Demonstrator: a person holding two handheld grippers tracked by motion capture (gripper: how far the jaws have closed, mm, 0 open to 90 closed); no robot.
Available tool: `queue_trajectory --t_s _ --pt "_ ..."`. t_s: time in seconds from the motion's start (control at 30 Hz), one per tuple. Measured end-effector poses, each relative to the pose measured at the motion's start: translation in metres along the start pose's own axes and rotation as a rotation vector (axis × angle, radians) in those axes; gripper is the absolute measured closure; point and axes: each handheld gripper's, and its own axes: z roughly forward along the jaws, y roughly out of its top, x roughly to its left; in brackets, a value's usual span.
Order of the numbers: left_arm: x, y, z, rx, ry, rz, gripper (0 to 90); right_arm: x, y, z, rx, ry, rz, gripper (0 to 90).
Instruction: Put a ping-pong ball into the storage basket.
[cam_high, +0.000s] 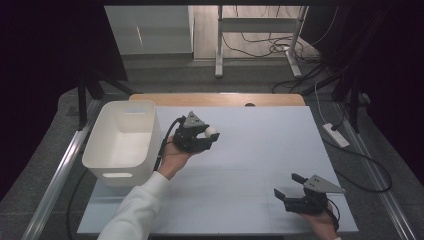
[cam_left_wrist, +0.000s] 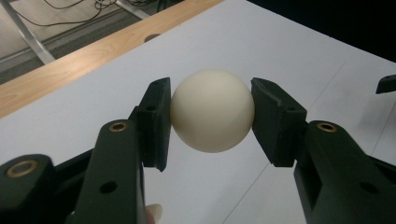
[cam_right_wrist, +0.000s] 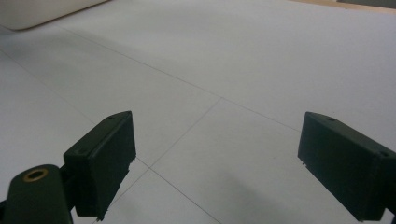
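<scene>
the left gripper (cam_left_wrist: 212, 123) pinches the smooth ball (cam_left_wrist: 212, 110) by its sides, so it may slip out short of the bin (cam_high: 122, 142) at the table's left edge; the right gripper (cam_right_wrist: 224, 163) is wide open and holds nothing.

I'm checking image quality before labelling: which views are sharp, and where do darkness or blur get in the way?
High view: dim and soft, corners black, yet the ball and white bin read. Left gripper view: ball sharp, evenly lit, no glare. Right gripper view: jaws crisp, table flat grey.

white bin (cam_high: 122, 140) sat at the left edge of the pale table (cam_high: 260, 150); wooden strip (cam_high: 220, 99) ran along its far side, cables (cam_high: 260, 45) lay on the floor behind.
</scene>
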Motion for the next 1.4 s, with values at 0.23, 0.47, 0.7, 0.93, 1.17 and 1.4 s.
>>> queue_trajectory --t_s 0.23,0.47,0.7,0.93,1.17,1.4 --pt "0.005 0.003 -0.014 -0.028 0.015 -0.010 50.6 0.000 0.000 0.000 -0.001 0.000 0.000 11.2" --pt "0.012 0.007 -0.029 -0.054 0.039 -0.026 50.6 0.000 0.001 0.000 -0.003 0.001 -0.002 11.1" --pt "0.018 0.009 -0.040 -0.068 0.061 -0.033 50.6 0.000 0.001 0.000 -0.006 0.002 0.001 11.1" --pt "0.023 0.010 -0.049 -0.075 0.076 -0.041 50.6 0.000 0.001 0.000 -0.005 0.004 0.002 11.1" --pt "0.030 0.007 -0.061 -0.086 0.090 -0.060 50.7 0.000 0.001 0.000 -0.005 0.004 0.003 11.1" --pt "0.037 0.004 -0.071 -0.089 0.115 -0.072 50.6 0.000 0.001 0.001 -0.004 0.004 0.000 11.1"
